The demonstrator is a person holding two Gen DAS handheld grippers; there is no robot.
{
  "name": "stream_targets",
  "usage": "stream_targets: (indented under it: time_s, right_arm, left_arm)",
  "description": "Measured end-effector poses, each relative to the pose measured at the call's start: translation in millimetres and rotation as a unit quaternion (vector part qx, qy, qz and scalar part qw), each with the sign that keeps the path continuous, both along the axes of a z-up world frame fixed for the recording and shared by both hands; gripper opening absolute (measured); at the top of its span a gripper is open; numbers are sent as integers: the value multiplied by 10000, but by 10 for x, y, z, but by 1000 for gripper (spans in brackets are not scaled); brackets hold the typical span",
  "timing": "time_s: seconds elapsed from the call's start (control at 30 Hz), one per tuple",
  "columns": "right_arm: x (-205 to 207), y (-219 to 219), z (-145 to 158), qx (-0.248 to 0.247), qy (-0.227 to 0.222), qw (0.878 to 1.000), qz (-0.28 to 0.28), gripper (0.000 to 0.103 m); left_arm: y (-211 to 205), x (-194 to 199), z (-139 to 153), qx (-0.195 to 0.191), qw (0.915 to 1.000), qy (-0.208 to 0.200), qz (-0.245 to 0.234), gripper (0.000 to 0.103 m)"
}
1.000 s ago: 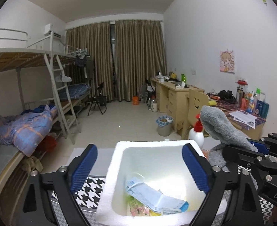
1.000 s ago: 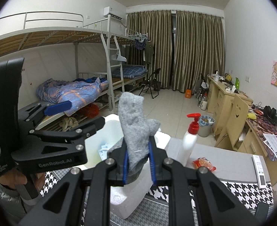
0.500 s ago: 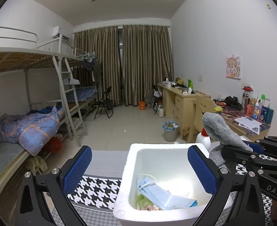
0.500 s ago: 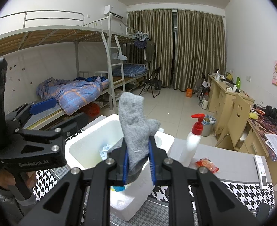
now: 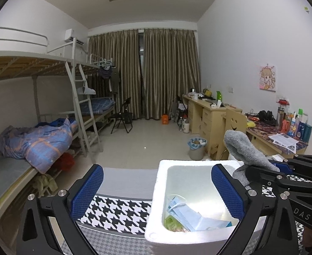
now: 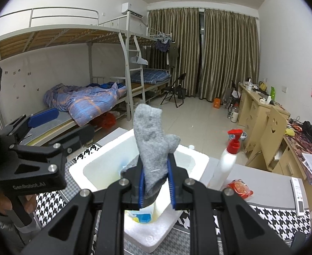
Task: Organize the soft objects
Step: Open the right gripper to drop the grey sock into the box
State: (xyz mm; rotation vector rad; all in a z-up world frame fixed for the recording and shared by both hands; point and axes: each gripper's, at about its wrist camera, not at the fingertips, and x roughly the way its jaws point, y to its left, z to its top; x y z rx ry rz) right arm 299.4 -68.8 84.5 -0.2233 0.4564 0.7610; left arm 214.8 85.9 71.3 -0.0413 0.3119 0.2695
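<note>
White foam box [image 5: 156, 201] at lower centre, on houndstooth-patterned tabletop [image 5: 122, 210]; inside, crumpled blue face mask [image 5: 190, 214] over green packet [image 5: 172, 223]. Left gripper [image 5: 156, 188]: jaws just opened wide, empty. Right gripper [image 6: 155, 182]: jaws clamped on grey fuzzy sock [image 6: 151, 142], upright above box.

On the counter [image 6: 268, 178], the foam box [image 6: 105, 159] holds a face mask [image 5: 190, 214]; right of it stand a pump bottle [image 6: 226, 161], then a snack packet [image 6: 239, 188], with a remote [image 6: 298, 197] farthest right.
</note>
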Motion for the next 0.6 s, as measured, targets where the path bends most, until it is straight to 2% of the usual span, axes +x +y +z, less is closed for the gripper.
stream_targets:
  time_s: [0.27, 0.4, 0.5, 0.57, 0.6]
  right_arm:
    - [86, 56, -54, -45, 115, 9999, -62, 23]
    - [169, 98, -88, -109, 239, 9995, -163, 26]
    - [208, 117, -114, -114, 349, 9992, -156, 43]
    - [232, 98, -117, -33, 420, 9989, -180, 64]
    - [227, 85, -116, -12, 420, 9989, -187, 67]
  left_arm:
    - [87, -53, -13, -10, 9999, -34, 124, 102]
    - [108, -84, -11, -70, 9998, -74, 153, 102]
    - [130, -89, -12, -74, 9998, -86, 163, 102]
    - [149, -90, -22, -75, 9998, -78, 163, 102]
    - [153, -91, -25, -74, 9998, -72, 163, 102]
